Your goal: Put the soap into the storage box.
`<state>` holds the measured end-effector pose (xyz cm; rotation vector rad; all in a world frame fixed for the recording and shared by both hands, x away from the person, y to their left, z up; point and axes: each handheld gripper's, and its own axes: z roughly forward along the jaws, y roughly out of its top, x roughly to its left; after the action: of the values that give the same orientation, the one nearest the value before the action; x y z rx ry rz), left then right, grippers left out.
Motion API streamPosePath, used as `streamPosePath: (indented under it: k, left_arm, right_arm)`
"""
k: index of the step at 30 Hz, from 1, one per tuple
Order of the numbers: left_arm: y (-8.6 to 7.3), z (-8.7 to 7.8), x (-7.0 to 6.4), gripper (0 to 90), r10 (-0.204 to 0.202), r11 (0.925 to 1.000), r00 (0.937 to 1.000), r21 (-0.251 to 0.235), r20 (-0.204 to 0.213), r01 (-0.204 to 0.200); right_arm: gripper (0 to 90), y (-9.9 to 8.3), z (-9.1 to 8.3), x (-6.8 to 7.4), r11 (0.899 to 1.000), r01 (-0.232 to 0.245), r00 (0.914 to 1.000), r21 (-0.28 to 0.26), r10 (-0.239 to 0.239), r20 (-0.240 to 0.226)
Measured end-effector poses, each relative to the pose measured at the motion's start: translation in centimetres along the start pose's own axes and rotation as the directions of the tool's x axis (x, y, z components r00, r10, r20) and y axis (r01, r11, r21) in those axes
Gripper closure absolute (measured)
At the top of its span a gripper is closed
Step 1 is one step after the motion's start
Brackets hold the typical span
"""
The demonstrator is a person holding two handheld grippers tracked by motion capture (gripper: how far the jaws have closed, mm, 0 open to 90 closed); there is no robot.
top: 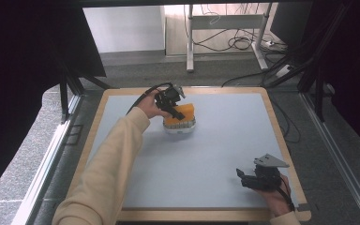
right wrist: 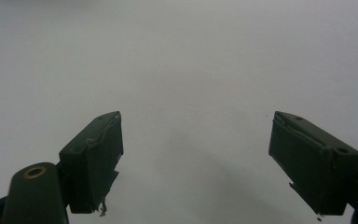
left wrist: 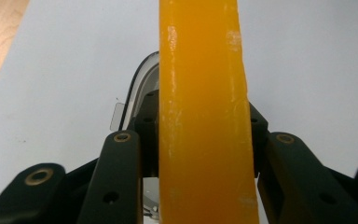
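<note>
My left gripper (top: 177,111) clamps the orange slab (left wrist: 204,116) edgewise over the white container (top: 179,126); right gripper (right wrist: 196,154), at five o'clock, hangs wide open, empty.

The high view looks forward and down over the whole table (top: 225,140). The left gripper view sits tight against an orange slab (left wrist: 204,116), also seen from above. The right gripper view faces bare tabletop closely.

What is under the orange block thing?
A white container sits under the orange block, which the left gripper clamps. The block covers the container's inside, so what else it holds cannot be seen.
</note>
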<state>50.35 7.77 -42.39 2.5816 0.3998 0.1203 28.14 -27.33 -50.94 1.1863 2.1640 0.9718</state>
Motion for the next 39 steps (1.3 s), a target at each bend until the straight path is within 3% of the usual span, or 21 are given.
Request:
streamPosePath:
  k: [15, 26, 35, 39]
  left_arm:
    - [-0.5, 2.2, 1.0, 61.6, 0.008, 1.0000, 0.9988, 0.003, 0.049, -0.008]
    - [-0.9, 2.8, 1.3, 61.5, 0.008, 0.9999, 0.9970, 0.007, 0.077, -0.009]
    - [-1.2, 3.4, 1.7, 61.3, 0.006, 0.9998, 0.9972, 0.018, 0.075, -0.007]
    - [-1.2, 3.1, 1.7, 56.4, 0.007, 1.0000, 0.9983, -0.002, 0.058, -0.007]
  right_arm:
    - [17.8, -0.1, 0.2, -0.1, 1.000, 0.004, 1.0000, 0.010, -0.004, 0.002]
    - [17.8, -0.1, 0.3, -0.1, 1.000, 0.003, 1.0000, 0.012, -0.003, 0.000]
    - [17.8, -0.1, 0.3, -0.1, 1.000, 0.003, 1.0000, 0.015, -0.003, 0.001]
    - [17.8, -0.1, 0.4, -0.2, 1.000, 0.003, 1.0000, 0.015, -0.003, 0.001]
